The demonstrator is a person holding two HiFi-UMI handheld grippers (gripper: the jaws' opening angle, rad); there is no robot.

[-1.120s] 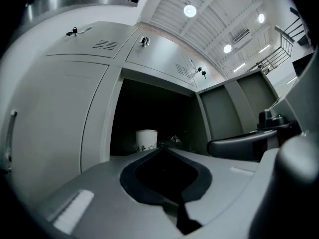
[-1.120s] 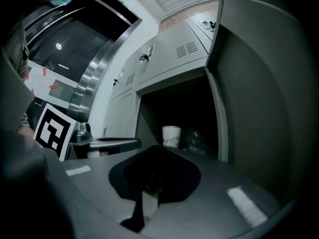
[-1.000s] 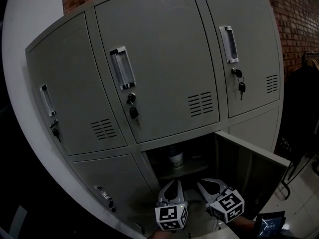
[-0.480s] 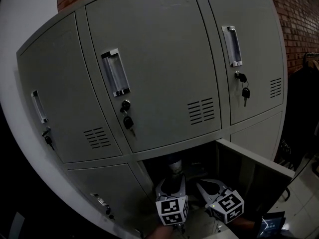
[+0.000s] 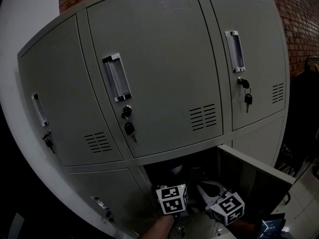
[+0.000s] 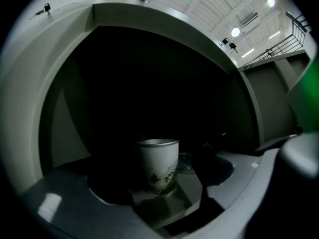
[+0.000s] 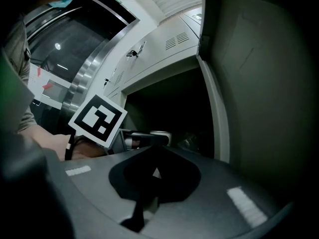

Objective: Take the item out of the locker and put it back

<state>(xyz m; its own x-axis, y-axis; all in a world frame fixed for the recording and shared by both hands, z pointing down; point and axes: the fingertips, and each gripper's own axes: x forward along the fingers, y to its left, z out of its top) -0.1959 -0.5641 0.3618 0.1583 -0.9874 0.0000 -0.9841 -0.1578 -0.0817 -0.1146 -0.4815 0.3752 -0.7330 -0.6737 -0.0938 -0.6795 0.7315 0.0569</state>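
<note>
**A:** Where is the paper cup (image 6: 158, 166)?

**B:** It stands upright on the floor of the open lower compartment (image 5: 162, 169) in the grey locker bank (image 5: 159, 73). That compartment's door (image 5: 249, 171) is swung out to the right.

**A:** And the left gripper (image 5: 173, 189)?

**B:** It reaches level into the compartment. Its jaws have just been opening and now stand wide apart, with the cup between them and neither pad pressing on it.

**A:** What about the right gripper (image 7: 155, 173)?

**B:** It hangs just outside the opening, beside the left one. Its jaws are closed tip to tip, with nothing in them.
</note>
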